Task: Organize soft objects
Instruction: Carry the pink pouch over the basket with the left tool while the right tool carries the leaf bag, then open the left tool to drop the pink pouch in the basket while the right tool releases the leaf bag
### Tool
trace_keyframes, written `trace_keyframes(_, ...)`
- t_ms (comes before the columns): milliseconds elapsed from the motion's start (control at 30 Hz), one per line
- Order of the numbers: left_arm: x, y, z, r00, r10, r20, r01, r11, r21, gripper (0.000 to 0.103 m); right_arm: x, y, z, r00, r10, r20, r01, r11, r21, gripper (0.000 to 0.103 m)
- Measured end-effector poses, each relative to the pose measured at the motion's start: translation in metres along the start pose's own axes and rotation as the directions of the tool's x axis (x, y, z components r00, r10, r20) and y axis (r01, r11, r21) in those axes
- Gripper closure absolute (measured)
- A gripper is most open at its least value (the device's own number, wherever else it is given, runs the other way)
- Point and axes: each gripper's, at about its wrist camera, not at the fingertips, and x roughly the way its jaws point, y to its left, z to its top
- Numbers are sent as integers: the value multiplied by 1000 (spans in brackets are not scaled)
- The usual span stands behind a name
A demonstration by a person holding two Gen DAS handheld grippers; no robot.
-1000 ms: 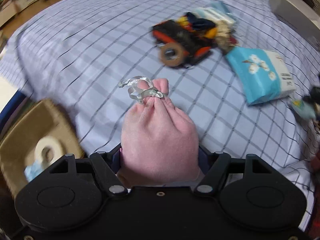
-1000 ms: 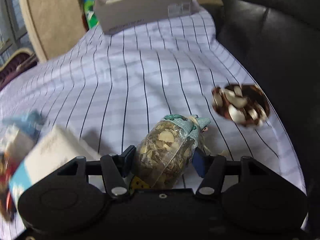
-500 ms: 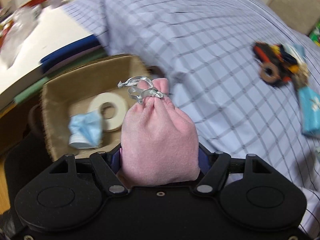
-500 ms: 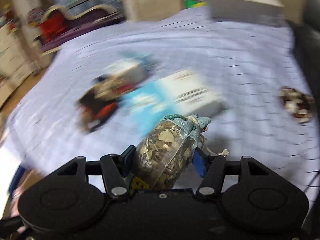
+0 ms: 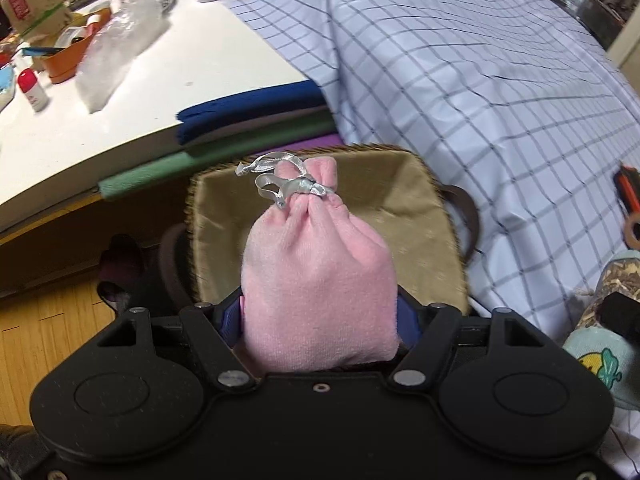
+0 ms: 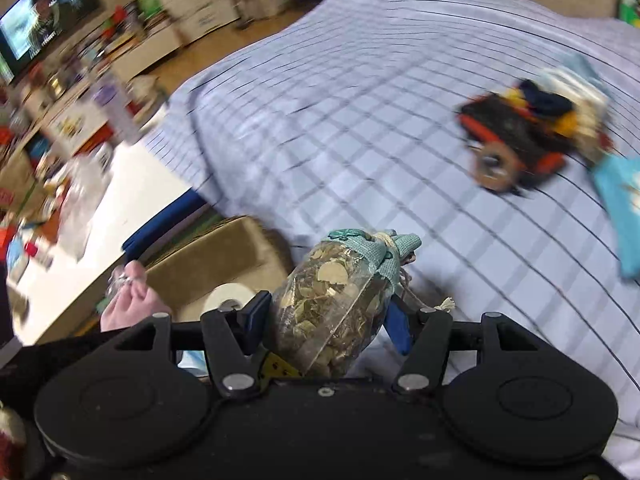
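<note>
A bed under a checked sheet (image 5: 500, 92) fills the view; a tan basket (image 5: 420, 216) sits off its left edge. The left hand-held gripper (image 5: 320, 308) pinches a pink pouch (image 5: 318, 280) over the basket, ready to let go. The right hand-held gripper (image 6: 324, 320) pinches a potpourri sachet (image 6: 340, 292) near the basket, likely next.

A lived-in home — television (image 6: 30, 28), wooden floor (image 5: 48, 344), checked bedsheet (image 5: 480, 80).

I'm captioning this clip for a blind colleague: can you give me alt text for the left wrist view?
The left gripper holds a pink velvet pouch tied with silver ribbon above a tan fabric basket. A blue checked cloth lies to the right.
</note>
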Motion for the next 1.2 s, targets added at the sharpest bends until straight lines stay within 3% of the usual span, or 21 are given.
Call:
trace_keyframes(533,50,29,18,993,116,-17,-117,990,-77,36,56,68,0,999,-5,-52,-4,985,-171,44)
trace_keyframes(1000,70,31,30,990,127,-54,-131,988,-76,35,79,85,5,997,-11,-71,-3,979,-203,44)
trace_keyframes(1100,71,29,31,990,133,-51,-136,988,-67,33,79,88,7,998,-10,-54,-1,979,-206,42)
trace_keyframes(1133,71,29,31,990,134,-50,-137,989,-63,30,78,90,8,999,-12,-45,2,978,-210,33)
trace_keyframes(1200,70,28,30,990,133,-41,-135,989,-60,25,76,91,8,999,-20,-26,14,976,-219,30)
